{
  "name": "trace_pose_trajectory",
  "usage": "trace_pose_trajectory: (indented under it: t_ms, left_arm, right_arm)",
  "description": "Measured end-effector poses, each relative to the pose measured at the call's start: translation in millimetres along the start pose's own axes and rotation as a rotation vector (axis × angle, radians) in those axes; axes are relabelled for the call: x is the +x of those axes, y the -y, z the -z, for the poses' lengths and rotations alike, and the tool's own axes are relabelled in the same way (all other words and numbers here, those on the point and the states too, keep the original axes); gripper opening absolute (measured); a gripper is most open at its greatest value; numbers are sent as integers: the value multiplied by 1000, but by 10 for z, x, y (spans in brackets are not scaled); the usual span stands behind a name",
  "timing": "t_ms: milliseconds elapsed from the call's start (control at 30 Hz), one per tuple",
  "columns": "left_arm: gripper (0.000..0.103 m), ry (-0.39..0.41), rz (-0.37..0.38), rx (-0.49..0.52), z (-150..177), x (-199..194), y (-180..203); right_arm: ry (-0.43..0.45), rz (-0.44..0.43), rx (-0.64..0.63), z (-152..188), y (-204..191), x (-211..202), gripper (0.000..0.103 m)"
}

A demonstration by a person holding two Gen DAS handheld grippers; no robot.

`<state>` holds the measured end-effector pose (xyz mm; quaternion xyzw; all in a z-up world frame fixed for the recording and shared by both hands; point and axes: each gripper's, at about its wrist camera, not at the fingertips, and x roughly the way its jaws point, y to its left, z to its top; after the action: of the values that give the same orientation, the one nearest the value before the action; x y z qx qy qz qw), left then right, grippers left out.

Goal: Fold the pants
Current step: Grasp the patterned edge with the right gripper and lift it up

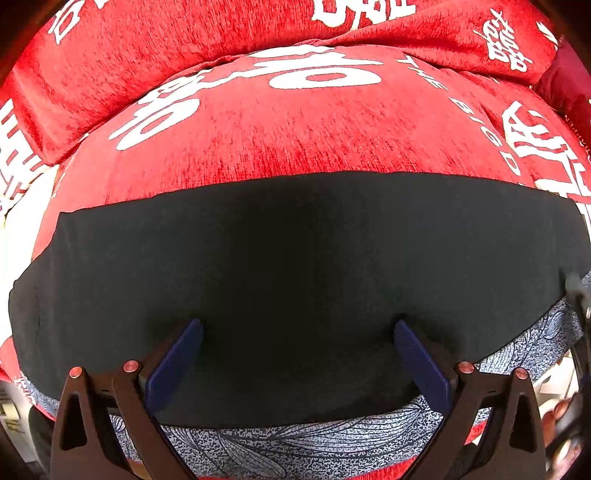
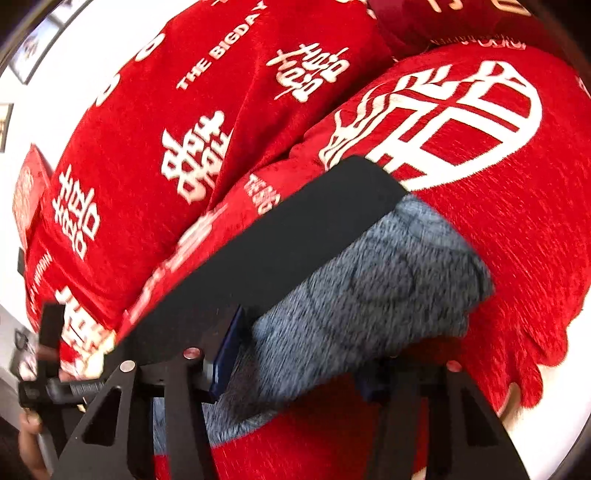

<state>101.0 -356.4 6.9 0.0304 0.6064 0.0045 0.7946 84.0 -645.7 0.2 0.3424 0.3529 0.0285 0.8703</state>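
The jaws of our left gripper stand wide apart, both blue pads hovering over the dark pants with nothing between them. In our left wrist view the pants lie flat across the middle as a broad black panel, with a blue-grey leaf-print fabric showing along their near edge, under or joined to the dark layer; we cannot tell which. All of it rests on a red cover printed with large white characters and the words "THE BIG D…". Behind it rises a bulky red cushion or fold of the same print. At the far right edge we see a blurred part of the other tool.

Moving to our right wrist view, a hand shows at the lower left rim by a black handle. The jaws of our right gripper stand with the left blue pad at the seam where the black panel meets the grey-blue fabric; the right pad is hidden by cloth, so we cannot tell whether they grip the fabric or merely straddle it. The picture is blurred here. Red cover surrounds the garment, and a second red cushion crowds in just left of it. A pale floor or wall shows beyond.
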Motion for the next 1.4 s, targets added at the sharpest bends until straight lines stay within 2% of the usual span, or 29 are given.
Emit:
trace_pose_trajectory:
  t_ms: [67, 100, 133, 167, 300, 433, 567, 767, 933, 1033, 1167, 1333, 1400]
  left_arm:
    - [103, -3, 1, 2, -2, 3, -4]
    - [103, -2, 2, 5, -4, 4, -8]
    - [103, -2, 3, 7, -5, 4, -7]
    - [103, -1, 4, 9, -4, 5, -10]
    - [103, 5, 4, 12, 0, 6, -13]
    - [103, 6, 8, 13, -8, 8, -19]
    - [103, 4, 21, 23, -21, 2, -36]
    - [103, -5, 89, 49, -25, -112, -219]
    - [103, 88, 148, 10, -33, -450, -772]
    - [103, 126, 154, -45, -29, -570, -1235]
    - [103, 115, 161, -169, 67, -517, -1920]
    - [103, 67, 177, -279, 256, -316, -2437]
    - [103, 53, 170, -303, 339, -248, -2570]
  right_arm:
    - [-16, 7, -5, -97, -19, 64, 53]
    - [-38, 23, -30, -134, -66, 97, 32]
    - [-67, 20, -54, -157, -127, 127, 24]
    - [-62, 28, -81, -163, -203, 93, 21]
    - [-10, 24, -169, -182, -485, -132, 19]
    - [35, 33, -309, -153, -944, -330, 19]
    - [51, 33, -441, -37, -1414, -427, 19]
    - [47, 52, -542, 165, -1929, -432, 19]
    - [55, 62, -660, 414, -2446, -379, 19]
    - [52, 61, -748, 654, -2773, -266, 19]
    - [12, 102, -887, 1082, -3115, 31, 19]
    - [-78, 177, -1093, 1750, -3324, 495, 19]
    - [-116, 245, -1206, 2044, -3333, 685, 19]
